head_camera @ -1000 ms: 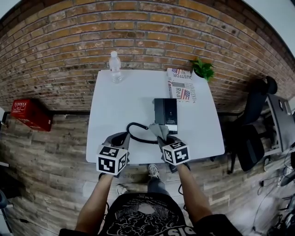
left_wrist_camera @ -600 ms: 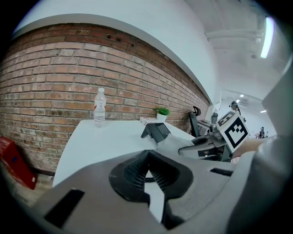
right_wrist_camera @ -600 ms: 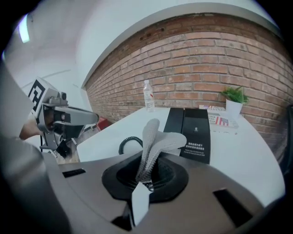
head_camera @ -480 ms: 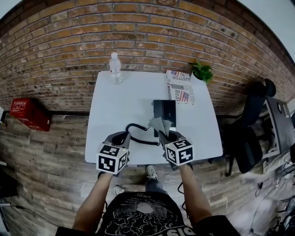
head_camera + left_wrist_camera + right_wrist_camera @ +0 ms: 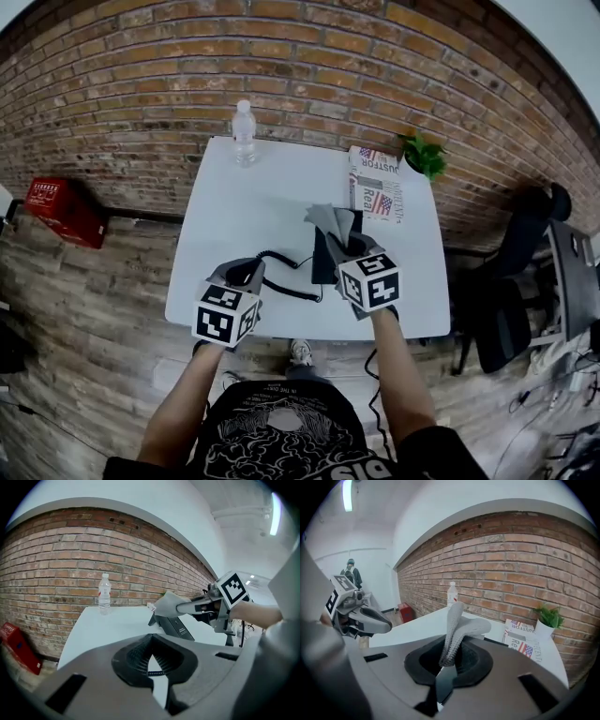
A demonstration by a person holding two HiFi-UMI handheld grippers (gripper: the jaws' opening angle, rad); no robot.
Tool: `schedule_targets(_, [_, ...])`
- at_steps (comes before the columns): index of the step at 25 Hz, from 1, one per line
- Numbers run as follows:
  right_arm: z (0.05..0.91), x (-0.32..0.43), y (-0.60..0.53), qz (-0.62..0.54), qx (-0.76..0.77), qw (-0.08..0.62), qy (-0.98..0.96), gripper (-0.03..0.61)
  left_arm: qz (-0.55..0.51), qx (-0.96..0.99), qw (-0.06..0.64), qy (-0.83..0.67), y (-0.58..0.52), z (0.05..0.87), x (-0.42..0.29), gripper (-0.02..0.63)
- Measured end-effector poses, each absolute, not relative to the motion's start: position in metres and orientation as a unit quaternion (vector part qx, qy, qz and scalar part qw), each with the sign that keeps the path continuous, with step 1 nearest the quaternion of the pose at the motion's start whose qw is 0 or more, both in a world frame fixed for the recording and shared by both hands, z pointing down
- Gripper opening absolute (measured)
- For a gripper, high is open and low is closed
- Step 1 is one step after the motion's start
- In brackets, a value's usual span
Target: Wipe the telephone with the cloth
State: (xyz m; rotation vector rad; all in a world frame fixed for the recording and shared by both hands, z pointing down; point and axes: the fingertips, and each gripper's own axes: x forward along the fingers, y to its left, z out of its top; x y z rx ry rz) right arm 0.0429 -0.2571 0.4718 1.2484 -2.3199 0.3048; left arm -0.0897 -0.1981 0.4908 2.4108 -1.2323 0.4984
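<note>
Grey knitted cloth (image 5: 328, 220) is gripped by right tongs (image 5: 449, 654) over black desk telephone (image 5: 322, 263); left tongs (image 5: 150, 645) are held closed above white tabletop (image 5: 244, 206).

Cloth (image 5: 330, 221): grey, with a knitted weave. It was pinched between the closed jaws of the right tongs (image 5: 345, 247). It rose upright from them and its free top folded over to one side, held in the air above the tabletop.

Telephone (image 5: 322, 263): a flat black rectangular set. It lay on the white tabletop directly beneath the right tongs and the cloth, which covered much of it in the head view. In the left gripper view its top face sloped.

Cord (image 5: 281, 278): black and coiled. It ran from the telephone in a loop to the tips of the left tongs (image 5: 247, 272), where a ridged piece crossed the narrow gap between the jaws. Whether it was gripped could not be told.
</note>
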Motion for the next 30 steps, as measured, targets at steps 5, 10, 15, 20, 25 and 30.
schedule_targets(5, [0.473, 0.033, -0.288, 0.085, 0.433, 0.268, -0.856, 0.011, 0.177, 0.852, 0.193, -0.454, -0.206, 0.490, -0.088, 0.006])
schedule_targets(10, [0.481, 0.024, -0.309, 0.063, 0.411, 0.300, -0.859, 0.011, 0.177, 0.844, 0.191, -0.469, -0.215, 0.491, -0.089, 0.006])
schedule_targets(15, [0.495, 0.014, -0.324, 0.031, 0.376, 0.346, -0.859, 0.011, 0.170, 0.838, 0.190, -0.483, -0.225, 0.489, -0.090, 0.006])
schedule_targets(20, [0.512, 0.012, -0.335, 0.012, 0.350, 0.403, -0.845, 0.011, 0.165, 0.833, 0.192, -0.492, -0.231, 0.490, -0.094, 0.006])
schedule_targets(25, [0.524, 0.011, -0.332, 0.029, 0.339, 0.418, -0.842, 0.011, 0.160, 0.828, 0.199, -0.499, -0.232, 0.494, -0.098, 0.006])
schedule_targets(30, [0.531, 0.008, -0.326, 0.037, 0.333, 0.424, -0.842, 0.011, 0.157, 0.829, 0.203, -0.497, -0.229, 0.497, -0.101, 0.006])
